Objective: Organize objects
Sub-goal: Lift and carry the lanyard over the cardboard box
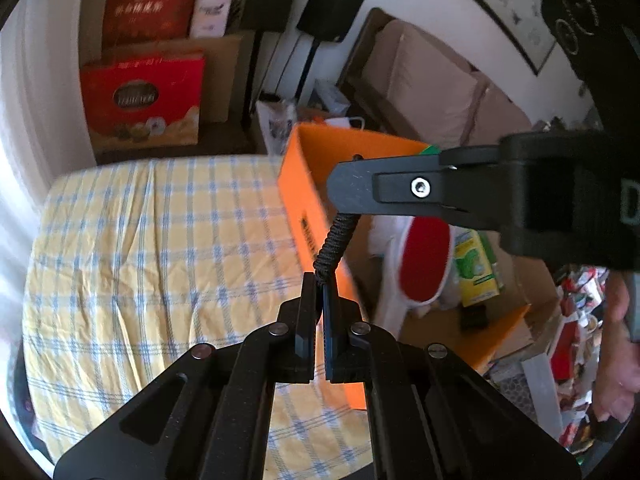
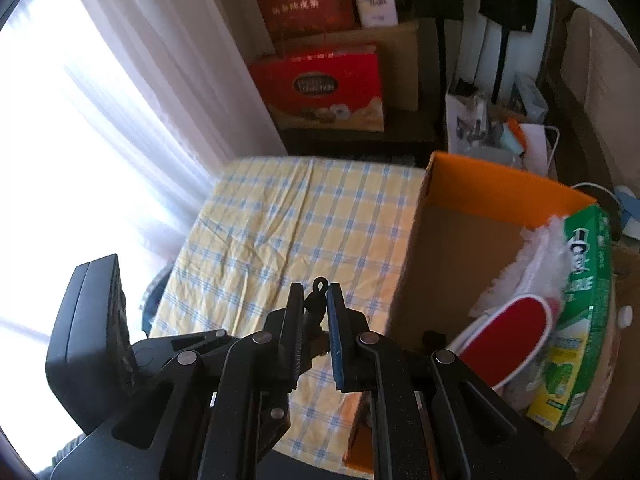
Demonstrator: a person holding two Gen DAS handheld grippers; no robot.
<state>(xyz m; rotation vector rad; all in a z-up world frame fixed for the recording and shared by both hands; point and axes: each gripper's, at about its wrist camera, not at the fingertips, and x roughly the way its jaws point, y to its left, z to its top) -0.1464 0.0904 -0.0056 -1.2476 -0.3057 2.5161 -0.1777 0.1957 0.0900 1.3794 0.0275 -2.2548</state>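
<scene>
- One black cord (image 1: 338,240): one end pinched in the left gripper (image 1: 319,284), jaws closed on it; the other end, with a small loop (image 2: 319,286), clamped between the jaws of the right gripper (image 2: 314,300).
- One orange box (image 1: 308,184), open-topped, on the checked cloth (image 1: 160,240), just behind the cord.
- Inside the box: one red-soled slipper (image 2: 504,344), one green carton (image 2: 580,312).
- Two red gift boxes (image 2: 320,80) stacked behind the table.
- One hand (image 1: 616,360) visible at the right edge of the left view.

A counter (image 2: 280,220) is covered by a wrinkled yellow cloth (image 1: 140,240) with blue checks; an orange box (image 2: 500,196) sits at its right edge.
</scene>
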